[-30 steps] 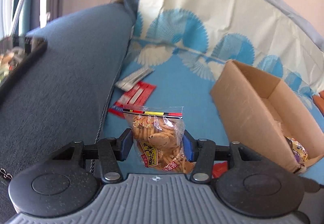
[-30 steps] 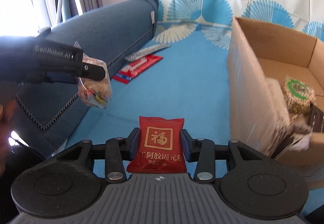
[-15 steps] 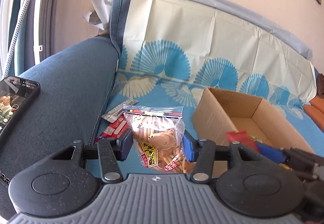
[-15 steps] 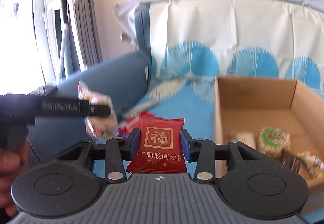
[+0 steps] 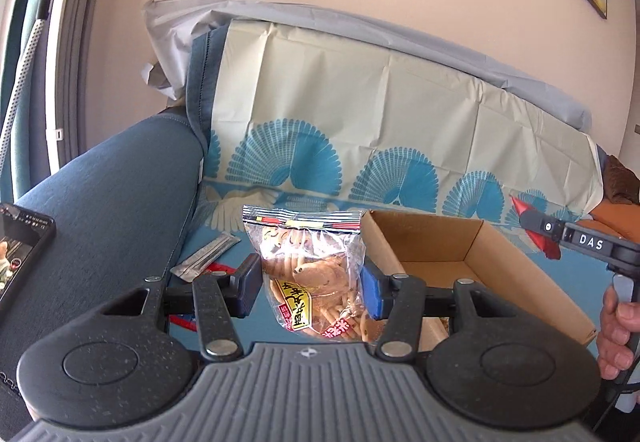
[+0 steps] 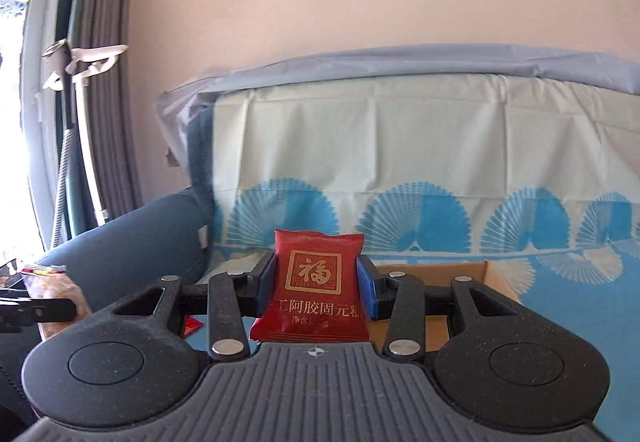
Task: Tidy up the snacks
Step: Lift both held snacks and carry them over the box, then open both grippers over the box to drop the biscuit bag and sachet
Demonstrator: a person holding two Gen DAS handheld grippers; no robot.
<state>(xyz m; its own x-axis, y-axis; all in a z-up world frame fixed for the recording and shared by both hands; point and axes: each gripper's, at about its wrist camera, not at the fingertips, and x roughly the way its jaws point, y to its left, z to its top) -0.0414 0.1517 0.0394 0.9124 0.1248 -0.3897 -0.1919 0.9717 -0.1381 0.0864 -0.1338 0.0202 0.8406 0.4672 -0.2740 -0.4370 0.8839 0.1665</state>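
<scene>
My left gripper [image 5: 310,288] is shut on a clear bag of biscuits [image 5: 312,274] and holds it above the sofa seat, left of the open cardboard box [image 5: 472,274]. My right gripper [image 6: 316,282] is shut on a red snack packet [image 6: 314,282] with gold characters, held up in front of the box [image 6: 496,278]. The right gripper also shows in the left wrist view [image 5: 536,232], above the box's far right corner. The biscuit bag shows at the left edge of the right wrist view [image 6: 52,290].
A silver sachet [image 5: 208,256] and red packets [image 5: 182,322] lie on the blue seat cloth by the sofa arm [image 5: 112,210]. A phone [image 5: 20,254] rests on that arm. The patterned cover [image 5: 400,146] drapes the backrest.
Both grippers have risen and tilted up with their snacks. The views now show the backrest and wall instead of the seat. The right gripper has moved over the box's far side.
</scene>
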